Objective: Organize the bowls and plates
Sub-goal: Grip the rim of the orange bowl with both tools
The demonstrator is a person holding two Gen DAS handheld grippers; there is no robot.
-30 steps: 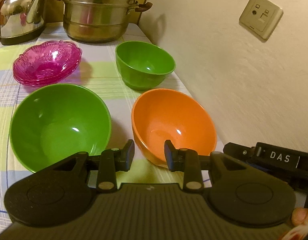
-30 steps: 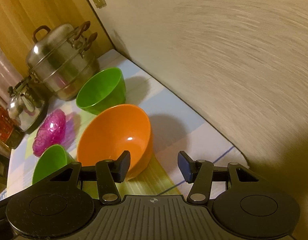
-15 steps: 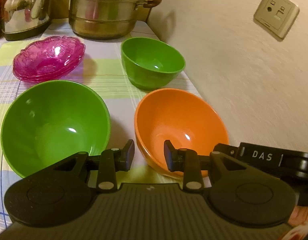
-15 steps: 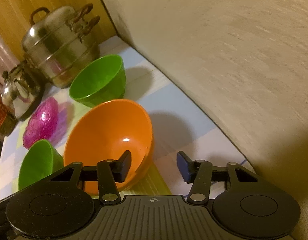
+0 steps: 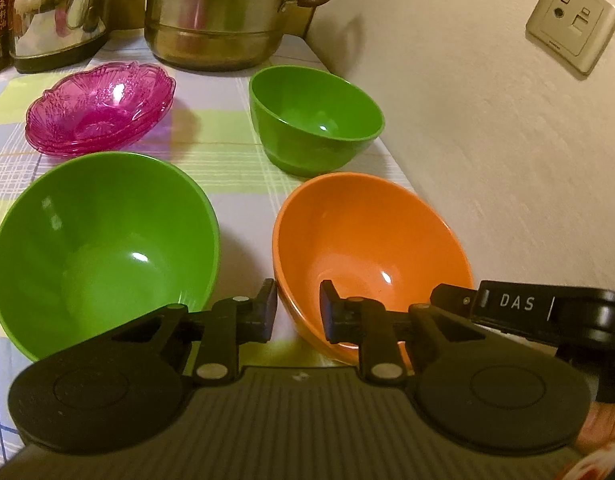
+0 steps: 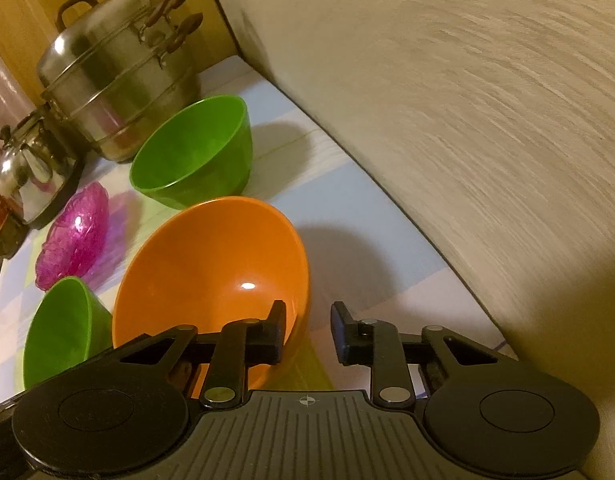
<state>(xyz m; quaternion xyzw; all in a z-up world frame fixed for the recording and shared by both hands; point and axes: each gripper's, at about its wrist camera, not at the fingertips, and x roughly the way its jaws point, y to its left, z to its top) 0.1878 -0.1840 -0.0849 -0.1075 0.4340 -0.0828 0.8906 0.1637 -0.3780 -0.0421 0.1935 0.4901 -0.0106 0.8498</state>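
Left hand-held gripper (image 5: 297, 312): jaws closing, astride the near rim of the orange bowl (image 5: 371, 248), one finger outside the wall, one inside; pads not seen pressing on the rim. Right hand-held gripper (image 6: 307, 330): jaws closing, astride the right-hand rim of the same bowl, left finger inside, right finger outside over the worktop (image 6: 347, 200); contact with the rim cannot be told.

Orange bowl: upright on the checked cloth of the worktop, near the wall (image 5: 487, 120). Large green bowl (image 5: 103, 248): just left of the orange bowl, apart from it. Small green bowl (image 5: 315, 120): behind the orange bowl, close to the wall. Pink glass dishes (image 5: 101, 108): stacked, behind the large green bowl. Steel steamer pot (image 5: 219, 16) and kettle (image 5: 55, 12): at the back of the worktop. Socket plate (image 5: 571, 22): on the wall, at upper right.
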